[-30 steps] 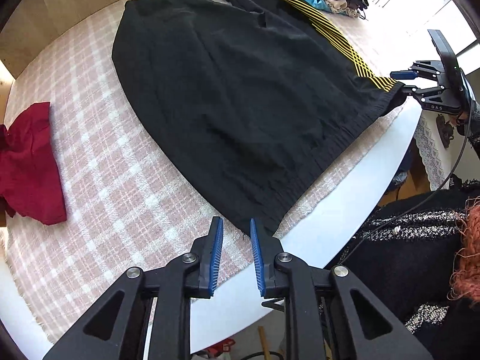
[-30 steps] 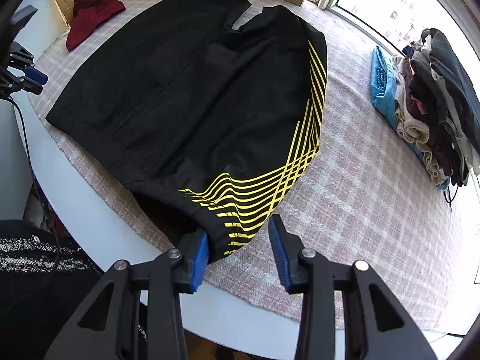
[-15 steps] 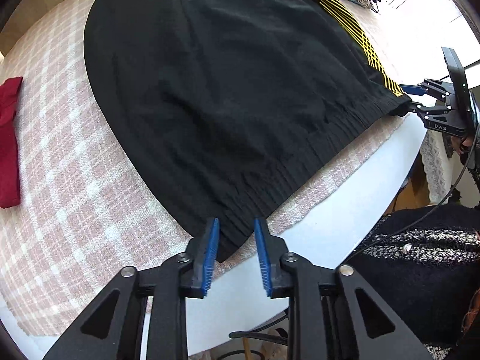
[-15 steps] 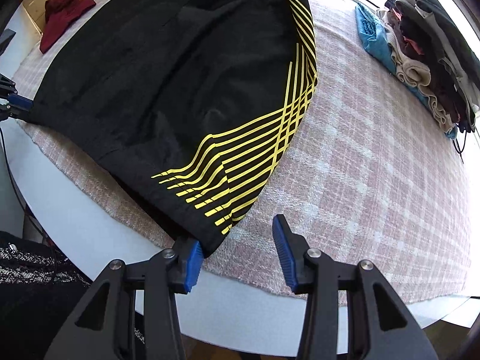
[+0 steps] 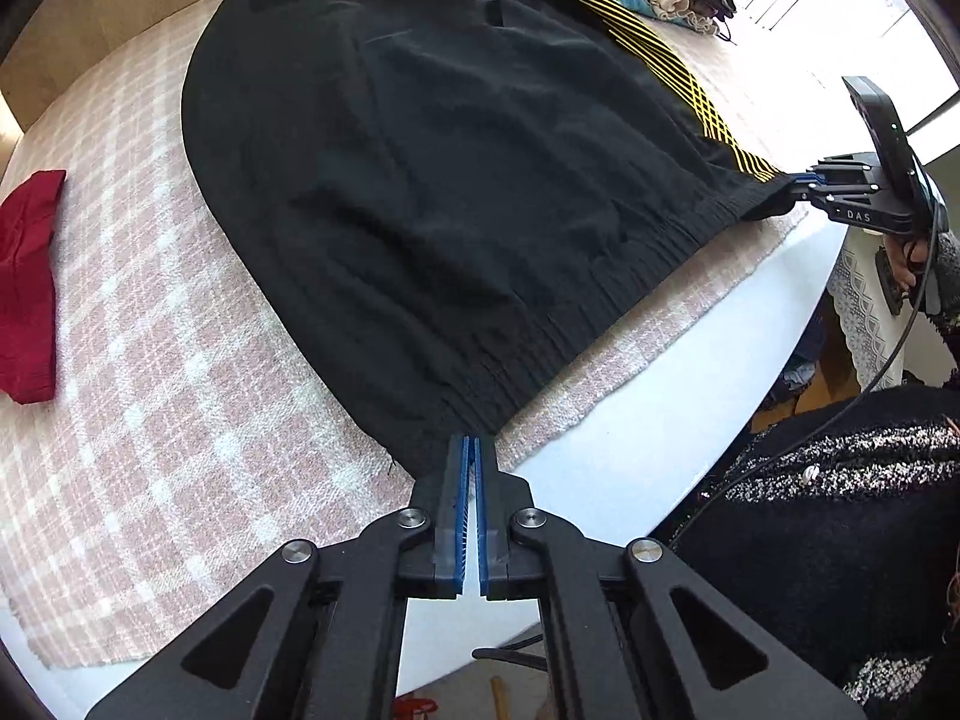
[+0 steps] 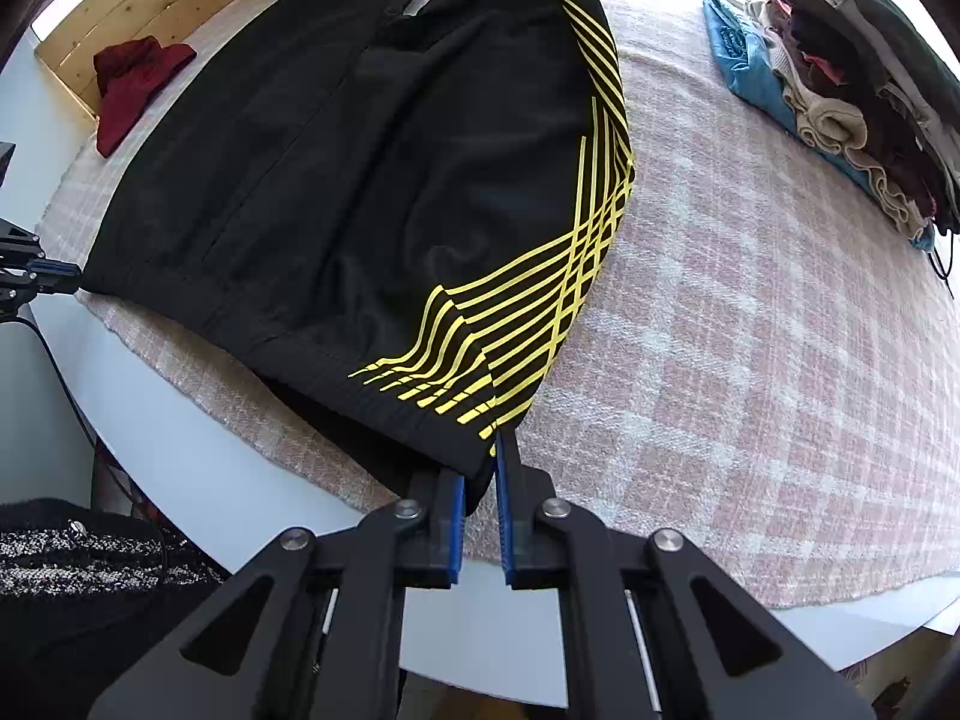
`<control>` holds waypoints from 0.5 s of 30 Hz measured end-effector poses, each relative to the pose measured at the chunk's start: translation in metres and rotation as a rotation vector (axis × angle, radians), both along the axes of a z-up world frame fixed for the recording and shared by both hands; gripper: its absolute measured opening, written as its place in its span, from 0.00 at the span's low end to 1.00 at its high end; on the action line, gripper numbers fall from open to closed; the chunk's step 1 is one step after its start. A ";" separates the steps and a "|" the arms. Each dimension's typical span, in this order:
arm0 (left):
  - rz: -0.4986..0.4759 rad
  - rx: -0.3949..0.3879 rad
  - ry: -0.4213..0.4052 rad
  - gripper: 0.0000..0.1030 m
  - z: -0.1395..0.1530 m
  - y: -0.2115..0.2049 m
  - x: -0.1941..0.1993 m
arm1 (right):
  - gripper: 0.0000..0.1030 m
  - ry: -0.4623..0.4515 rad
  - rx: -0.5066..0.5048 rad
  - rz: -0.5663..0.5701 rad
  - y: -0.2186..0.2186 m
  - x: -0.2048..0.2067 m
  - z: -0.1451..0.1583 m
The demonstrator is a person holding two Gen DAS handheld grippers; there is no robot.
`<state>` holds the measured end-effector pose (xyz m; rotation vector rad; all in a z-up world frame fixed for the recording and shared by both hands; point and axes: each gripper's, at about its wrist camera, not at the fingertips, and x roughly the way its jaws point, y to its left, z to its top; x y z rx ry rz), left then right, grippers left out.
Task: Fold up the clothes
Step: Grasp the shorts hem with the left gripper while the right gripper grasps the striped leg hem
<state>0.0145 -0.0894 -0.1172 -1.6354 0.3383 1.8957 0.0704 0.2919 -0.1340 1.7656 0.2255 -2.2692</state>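
Observation:
A black garment with yellow stripes (image 5: 456,180) lies spread flat on a pink checked cloth (image 5: 150,390) over a white round table. It also shows in the right wrist view (image 6: 372,180). My left gripper (image 5: 470,450) is shut on one corner of its ribbed hem. My right gripper (image 6: 489,462) is shut on the other hem corner, by the yellow stripes. The right gripper shows in the left wrist view (image 5: 801,183), and the left gripper in the right wrist view (image 6: 60,270).
A red garment (image 5: 27,282) lies at the left of the cloth. A stack of folded clothes (image 6: 852,72) with a blue item sits at the far right. The white table edge (image 5: 660,390) runs close under the hem. The person's dark tweed sleeve (image 5: 840,510) is nearby.
Both grippers moved in onto the hem corners and closed on them; earlier both were open just short of the hem.

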 end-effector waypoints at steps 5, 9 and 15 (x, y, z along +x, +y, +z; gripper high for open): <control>-0.024 -0.054 0.042 0.30 -0.001 -0.001 0.013 | 0.08 -0.003 0.009 0.015 -0.007 0.000 0.005; -0.031 -0.155 0.079 0.30 -0.012 0.002 0.009 | 0.08 -0.006 0.018 0.025 -0.010 0.001 0.008; -0.020 -0.127 0.066 0.07 -0.006 -0.004 0.000 | 0.07 0.002 0.039 0.041 -0.014 0.002 0.017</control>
